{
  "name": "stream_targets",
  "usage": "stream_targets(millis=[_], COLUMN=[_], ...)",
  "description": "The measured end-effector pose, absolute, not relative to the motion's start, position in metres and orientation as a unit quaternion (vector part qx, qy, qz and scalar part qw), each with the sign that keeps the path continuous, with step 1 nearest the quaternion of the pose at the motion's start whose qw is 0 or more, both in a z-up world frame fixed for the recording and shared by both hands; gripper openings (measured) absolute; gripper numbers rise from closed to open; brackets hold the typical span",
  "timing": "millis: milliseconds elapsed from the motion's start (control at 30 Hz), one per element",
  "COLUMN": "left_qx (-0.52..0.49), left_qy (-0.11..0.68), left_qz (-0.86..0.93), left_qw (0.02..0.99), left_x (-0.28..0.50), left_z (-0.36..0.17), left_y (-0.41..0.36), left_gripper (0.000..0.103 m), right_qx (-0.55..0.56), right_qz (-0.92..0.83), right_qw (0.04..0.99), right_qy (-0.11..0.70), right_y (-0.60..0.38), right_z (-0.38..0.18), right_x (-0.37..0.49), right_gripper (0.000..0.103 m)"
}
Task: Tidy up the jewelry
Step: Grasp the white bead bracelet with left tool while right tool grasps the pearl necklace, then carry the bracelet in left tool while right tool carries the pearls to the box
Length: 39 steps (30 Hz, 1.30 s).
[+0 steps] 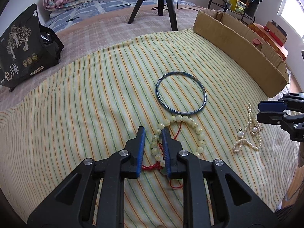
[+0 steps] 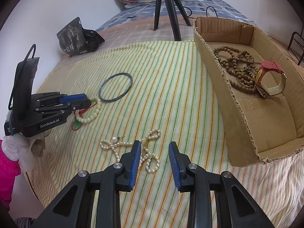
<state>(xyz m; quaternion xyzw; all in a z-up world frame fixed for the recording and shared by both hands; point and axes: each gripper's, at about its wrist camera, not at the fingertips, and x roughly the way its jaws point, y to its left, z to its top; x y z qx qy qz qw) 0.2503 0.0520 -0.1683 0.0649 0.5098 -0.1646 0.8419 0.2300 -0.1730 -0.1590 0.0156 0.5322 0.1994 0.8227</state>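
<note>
A pale bead bracelet (image 1: pixel 197 129) on a red cord lies on the striped cloth (image 1: pixel 95 95). My left gripper (image 1: pixel 153 133) straddles its left side. The beads rest against the right pad, a small gap shows at the left pad, so it is open. In the right wrist view the left gripper (image 2: pixel 88 99) sits low at the bracelet (image 2: pixel 89 117). A blue-green bangle (image 1: pixel 180 72) (image 2: pixel 121 73) lies just beyond. My right gripper (image 2: pixel 154 143) (image 1: pixel 259 111) is open over a tangled pearl necklace (image 2: pixel 112 144) (image 1: pixel 248 110), whose strand passes under the left finger.
A cardboard box (image 2: pixel 237 123) (image 1: pixel 237 53) at the right holds a wooden bead strand (image 2: pixel 237 57) and a red watch (image 2: pixel 269 68). A black snack bag (image 1: pixel 19 47) and tripod legs (image 1: pixel 161 0) stand behind. A gloved hand (image 2: pixel 24 148) with a pink sleeve holds the left gripper.
</note>
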Motion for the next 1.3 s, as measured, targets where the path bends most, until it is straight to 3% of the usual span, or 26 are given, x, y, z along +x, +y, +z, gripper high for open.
stream_targets(millis=[333, 533, 767, 1300], left_qx=[0.085, 0.084, 0.053, 0.034], left_qy=[0.505, 0.491, 0.482, 0.429], left_qz=[-0.164, -0.166, -0.162, -0.16], left_qw=[0.843, 0.851, 0.86, 0.888], left_x=[0.253, 0.249, 0.244, 0.208], left_z=[-0.173, -0.173, -0.164, -0.103], left_y=[0.046, 0.043, 0.05, 0.062], left_gripper=[0.016, 0.006, 0.005, 0.005], right_qx=[-0.006, -0.048, -0.04, -0.025], right_qz=[0.187, 0.185, 0.192, 0.215], right_qw=[0.817, 0.824, 0.829, 0.848], right_qy=[0.545, 0.534, 0.524, 0.484], right_y=[-0.156, -0.147, -0.148, -0.142], right_z=[-0.172, -0.173, -0.167, -0.121], right_x=[0.247, 0.243, 0.238, 0.211], right_gripper=[0.031, 0.007, 0.001, 0.001])
